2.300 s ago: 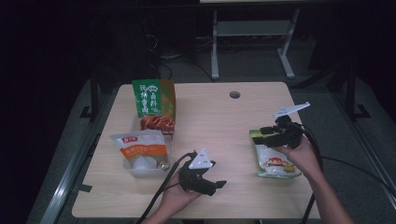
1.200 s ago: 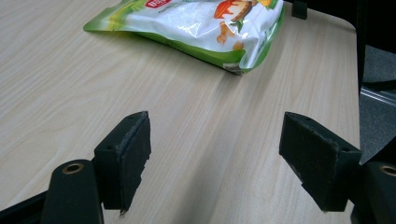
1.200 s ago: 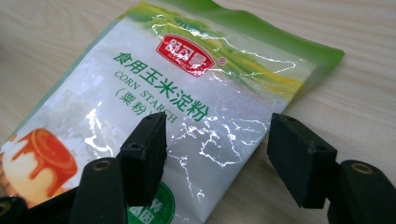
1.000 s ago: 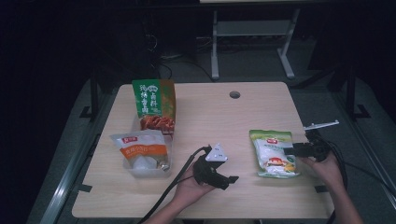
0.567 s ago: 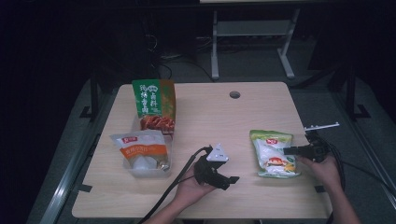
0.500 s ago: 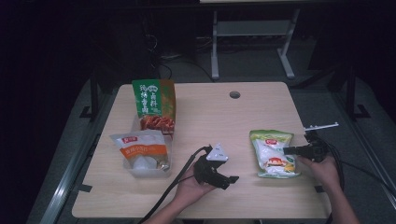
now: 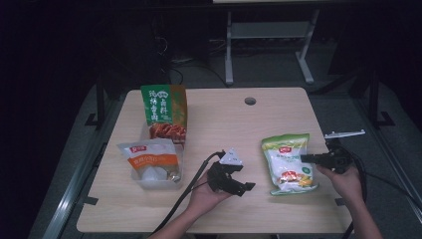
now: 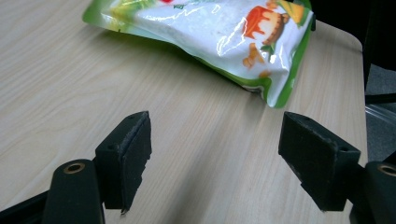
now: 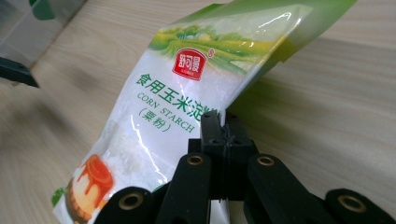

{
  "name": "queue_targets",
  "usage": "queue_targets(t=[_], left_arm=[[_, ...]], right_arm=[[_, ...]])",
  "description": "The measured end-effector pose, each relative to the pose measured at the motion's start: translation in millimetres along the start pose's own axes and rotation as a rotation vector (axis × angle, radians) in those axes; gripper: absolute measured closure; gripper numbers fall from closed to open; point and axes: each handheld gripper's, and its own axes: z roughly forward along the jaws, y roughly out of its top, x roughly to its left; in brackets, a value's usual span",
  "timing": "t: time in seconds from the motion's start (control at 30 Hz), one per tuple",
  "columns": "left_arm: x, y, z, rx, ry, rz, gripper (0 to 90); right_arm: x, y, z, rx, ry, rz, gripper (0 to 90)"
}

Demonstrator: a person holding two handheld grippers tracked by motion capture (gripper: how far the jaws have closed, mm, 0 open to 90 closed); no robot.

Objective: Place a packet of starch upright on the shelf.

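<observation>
The high view takes in the whole table (image 7: 219, 107). A green-and-white starch bag (image 7: 288, 163) lies at right centre of the frame, a tall green snack bag (image 7: 163, 104) stands at upper left, and below that a clear tub (image 7: 154, 175) holds a white-and-orange pouch (image 7: 149, 155). The left tongs (image 7: 238, 183) sit in a hand at lower centre, just left of the starch bag and apart from it. The right tongs (image 7: 305, 158) reach the bag's right edge from the right.

The right gripper view shows what the high view cannot. The printed face of the starch bag (image 9: 187, 98) runs from lower left to upper right, and the right tongs (image 9: 223, 128) have just closed, clamped on the bag's side edge at lower centre. That edge looks raised off the table, with a shadow under the bag's upper part.

In the left gripper view, the left tongs (image 8: 215, 154) stand wide apart over bare wood with nothing between them. The bottom end of the starch bag (image 8: 224, 37) lies across the top of the frame, beyond the tips and not touching them.
</observation>
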Motion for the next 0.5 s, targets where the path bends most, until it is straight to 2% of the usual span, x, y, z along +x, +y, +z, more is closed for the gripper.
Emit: queue_targets(t=[0.27,0.4,0.43,0.5], left_arm=[[0.4,6.3,13.7,-0.001,-0.023,-0.013,25.1],[0.7,9.6,23.0,0.005,-0.043,-0.029,24.9],[0.8,11.7,27.7,0.004,-0.049,-0.037,24.4],[1.4,13.8,30.9,0.004,-0.056,-0.034,24.4]], right_arm=[[18.3,5.8,-11.9,-0.032,0.000,-0.067,89.7],[29.3,8.1,-18.0,-0.057,0.013,-0.104,89.8],[35.6,9.1,-21.6,-0.066,0.025,-0.123,89.8],[37.8,9.3,-22.6,-0.067,0.027,-0.127,89.8]])
